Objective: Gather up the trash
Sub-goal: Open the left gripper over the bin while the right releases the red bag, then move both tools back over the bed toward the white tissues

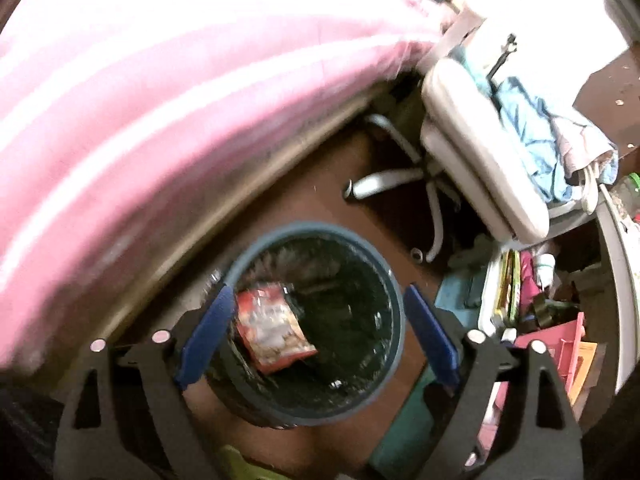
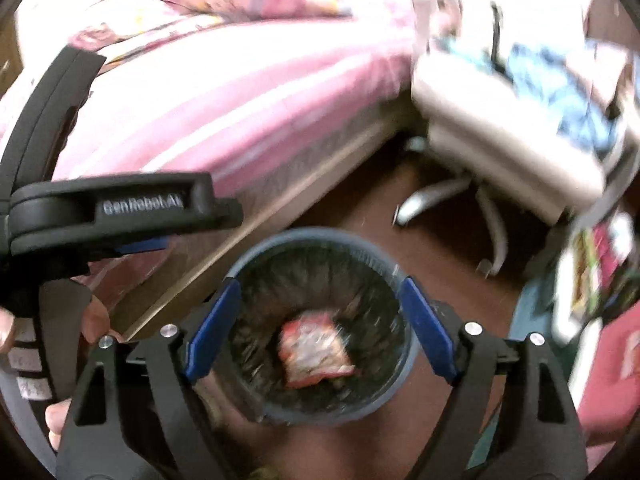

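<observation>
A round blue-rimmed trash bin (image 1: 394,288) with a dark liner stands on the brown floor beside the bed. A red and white snack wrapper (image 1: 270,326) lies inside it. My left gripper (image 1: 316,328) is open above the bin, empty, jaws wide apart. In the right wrist view the same bin (image 2: 404,376) and wrapper (image 2: 316,354) show, blurred. My right gripper (image 2: 320,324) is open and empty above the bin. The left gripper's black body (image 2: 120,208) shows at the left of that view, held by a hand.
A bed with a pink striped cover (image 1: 140,100) runs along the left. A white office chair (image 1: 476,128) piled with blue clothes stands at the right. Books, boxes and pink items (image 1: 532,312) clutter the floor at the right.
</observation>
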